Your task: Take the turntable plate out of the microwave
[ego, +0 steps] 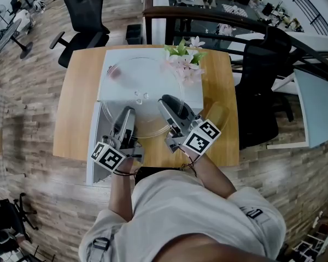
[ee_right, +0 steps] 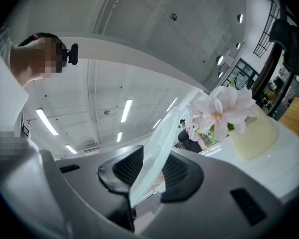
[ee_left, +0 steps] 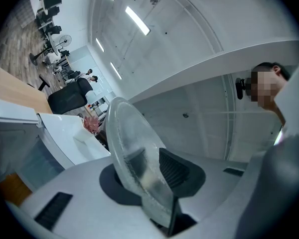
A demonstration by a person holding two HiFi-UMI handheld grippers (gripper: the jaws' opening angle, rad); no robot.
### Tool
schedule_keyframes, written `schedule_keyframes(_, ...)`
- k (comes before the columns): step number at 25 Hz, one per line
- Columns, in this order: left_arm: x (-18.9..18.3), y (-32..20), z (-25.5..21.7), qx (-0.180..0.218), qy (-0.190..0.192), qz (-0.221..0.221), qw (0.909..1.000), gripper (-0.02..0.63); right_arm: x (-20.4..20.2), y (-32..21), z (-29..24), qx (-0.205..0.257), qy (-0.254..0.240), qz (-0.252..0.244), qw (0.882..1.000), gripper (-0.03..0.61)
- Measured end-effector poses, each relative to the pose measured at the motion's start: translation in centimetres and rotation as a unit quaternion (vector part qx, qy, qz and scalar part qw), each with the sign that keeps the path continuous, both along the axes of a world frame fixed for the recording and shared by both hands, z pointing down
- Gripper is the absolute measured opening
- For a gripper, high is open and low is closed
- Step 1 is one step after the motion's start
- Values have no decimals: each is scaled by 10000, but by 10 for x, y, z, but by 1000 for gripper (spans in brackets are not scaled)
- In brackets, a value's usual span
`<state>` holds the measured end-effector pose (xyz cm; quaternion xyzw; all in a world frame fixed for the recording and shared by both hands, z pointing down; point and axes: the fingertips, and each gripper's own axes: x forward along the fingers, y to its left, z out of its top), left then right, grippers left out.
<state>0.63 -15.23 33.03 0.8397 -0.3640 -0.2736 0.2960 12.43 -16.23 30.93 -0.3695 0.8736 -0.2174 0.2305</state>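
- The plate (ego: 146, 86), a clear glass disc, is out of the microwave (ego: 194, 97) and held in the air by both grippers at its near rim.
- In the head view the disc overlaps the microwave's white top and reaches past its near edge, above the table (ego: 76, 111).
- The left gripper (ego: 127, 113) grips the near-left rim. In the left gripper view its jaws (ee_left: 152, 171) stand partly closed, with the ribbed pads pressed on either face of the glass (ee_left: 134, 143).
- The right gripper (ego: 165, 101) grips the near-right rim. In the right gripper view its jaws (ee_right: 152, 168) are likewise part closed and pinch the thin edge of the plate (ee_right: 162, 138).
- The two grippers are close beside each other and point away from the person.
- The microwave door (ego: 94, 157) hangs open at the near left.
- Pink flowers (ego: 186, 59) in a pale vase (ee_right: 251, 133) stand on the microwave's far right corner, just beside the plate's far-right rim.
- A black chair (ego: 85, 15) stands at the far left and another (ego: 259, 86) to the right of the table.
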Motion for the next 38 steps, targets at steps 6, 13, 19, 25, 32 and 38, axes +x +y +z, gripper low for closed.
schedule_keyframes(6, 1, 1, 1, -8, -16, -15, 10000, 114, 1, 0, 1, 18, -10, -38, 10000, 107)
schedule_keyframes(13, 1, 1, 2, -25, -28, -44, 10000, 114, 1, -1, 1, 0, -34, -79, 10000, 107)
schedule_keyframes(19, 8, 1, 4, -27, -52, -53, 10000, 114, 7, -1, 5, -6, -46, -106, 9999, 107)
schedule_keyframes(25, 10, 1, 5, -37, -51, -24, 10000, 114, 10, -1, 5, 22, -35, -100, 9999, 107)
schedule_keyframes(32, 11, 2, 3, -32, -57, -15, 10000, 114, 10, 0, 4, 22, -15, -94, 10000, 107)
schedule_keyframes(38, 11, 1, 3, -37, -71, -10, 10000, 114, 10, -1, 4, 16, -13, -99, 9999, 109)
